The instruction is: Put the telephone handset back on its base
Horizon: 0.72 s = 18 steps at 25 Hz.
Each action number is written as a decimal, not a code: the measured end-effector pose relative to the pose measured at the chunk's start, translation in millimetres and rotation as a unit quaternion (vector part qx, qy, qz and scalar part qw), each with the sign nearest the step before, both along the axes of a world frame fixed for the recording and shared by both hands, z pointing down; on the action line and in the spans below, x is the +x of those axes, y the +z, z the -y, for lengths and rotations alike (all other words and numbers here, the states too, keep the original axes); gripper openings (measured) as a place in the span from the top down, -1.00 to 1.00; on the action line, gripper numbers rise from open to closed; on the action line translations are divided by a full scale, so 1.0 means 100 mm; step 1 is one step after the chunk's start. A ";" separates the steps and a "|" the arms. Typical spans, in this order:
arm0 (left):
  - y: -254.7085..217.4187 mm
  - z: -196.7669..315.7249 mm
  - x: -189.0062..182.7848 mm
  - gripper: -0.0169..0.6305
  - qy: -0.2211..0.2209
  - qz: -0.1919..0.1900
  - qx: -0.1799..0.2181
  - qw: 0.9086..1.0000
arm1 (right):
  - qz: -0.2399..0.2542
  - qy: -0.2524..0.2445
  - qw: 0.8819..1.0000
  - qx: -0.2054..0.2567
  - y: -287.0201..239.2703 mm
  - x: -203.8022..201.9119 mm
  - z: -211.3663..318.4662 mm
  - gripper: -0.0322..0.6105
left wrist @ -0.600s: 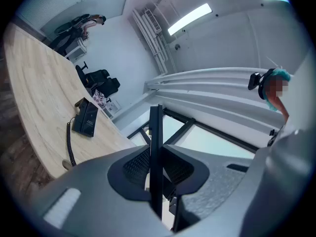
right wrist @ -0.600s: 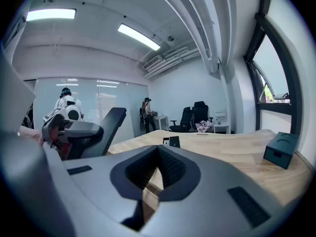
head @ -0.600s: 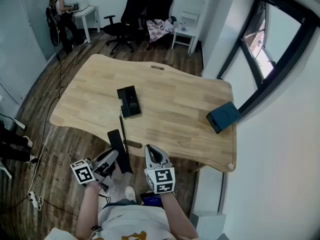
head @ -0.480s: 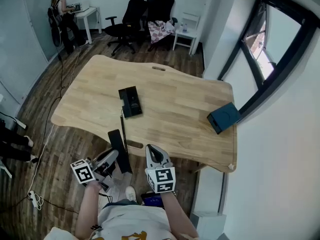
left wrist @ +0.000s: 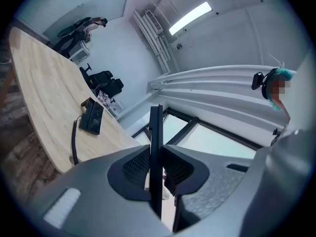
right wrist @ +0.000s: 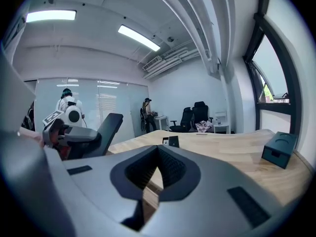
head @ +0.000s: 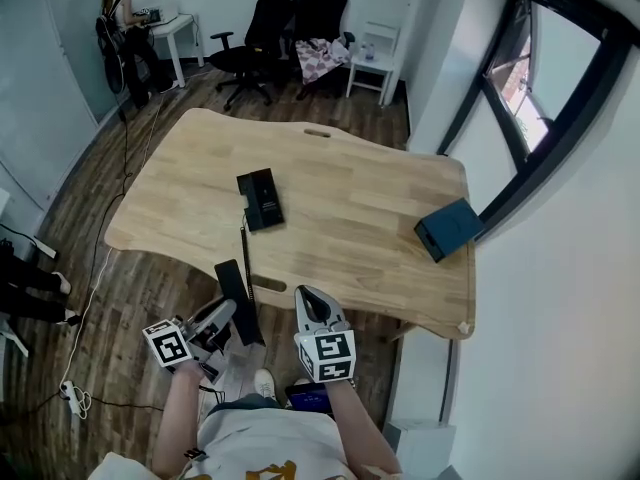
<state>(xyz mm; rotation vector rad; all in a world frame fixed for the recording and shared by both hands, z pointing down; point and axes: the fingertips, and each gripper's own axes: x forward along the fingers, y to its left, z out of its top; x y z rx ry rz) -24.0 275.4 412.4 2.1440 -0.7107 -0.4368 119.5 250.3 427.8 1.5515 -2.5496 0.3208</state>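
The black telephone base (head: 260,200) lies on the wooden table (head: 340,218), left of its middle. A coiled cord (head: 243,250) runs from it to the near edge. The flat black handset (head: 237,293) hangs off that edge, over the floor, with my left gripper (head: 226,314) shut on its lower end. In the left gripper view the handset (left wrist: 156,125) stands edge-on between the pads, with the base (left wrist: 92,117) far ahead on the table. My right gripper (head: 308,306) hovers beside it, shut and empty. Its own view shows the base (right wrist: 173,141) far ahead.
A dark blue box (head: 448,230) sits at the table's right edge, near the window. Office chairs (head: 290,28) stand beyond the far side. A person (head: 115,28) stands at a small desk at the far left. Cables lie on the wooden floor at the left.
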 end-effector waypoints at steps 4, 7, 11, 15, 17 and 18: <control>0.00 0.00 0.03 0.72 -0.004 0.002 -0.003 1.000 | 0.006 -0.002 1.000 0.001 -0.03 0.06 0.00 0.88; 0.02 0.06 0.03 0.72 -0.007 0.006 -0.005 1.000 | 0.018 -0.003 1.000 0.002 -0.06 0.08 0.07 0.88; 0.05 0.24 0.01 0.72 -0.013 0.002 -0.008 1.000 | 0.019 -0.007 1.000 0.001 -0.04 0.08 0.22 0.88; 0.09 0.61 0.00 0.72 -0.016 -0.004 -0.010 1.000 | 0.037 0.000 0.999 -0.014 0.06 0.12 0.55 0.88; 0.11 0.82 0.01 0.72 -0.014 -0.008 -0.011 1.000 | 0.041 0.007 0.999 -0.017 0.10 0.14 0.73 0.88; 0.12 0.93 0.01 0.72 -0.011 -0.010 -0.011 1.000 | 0.040 0.009 0.999 -0.018 0.12 0.15 0.82 0.88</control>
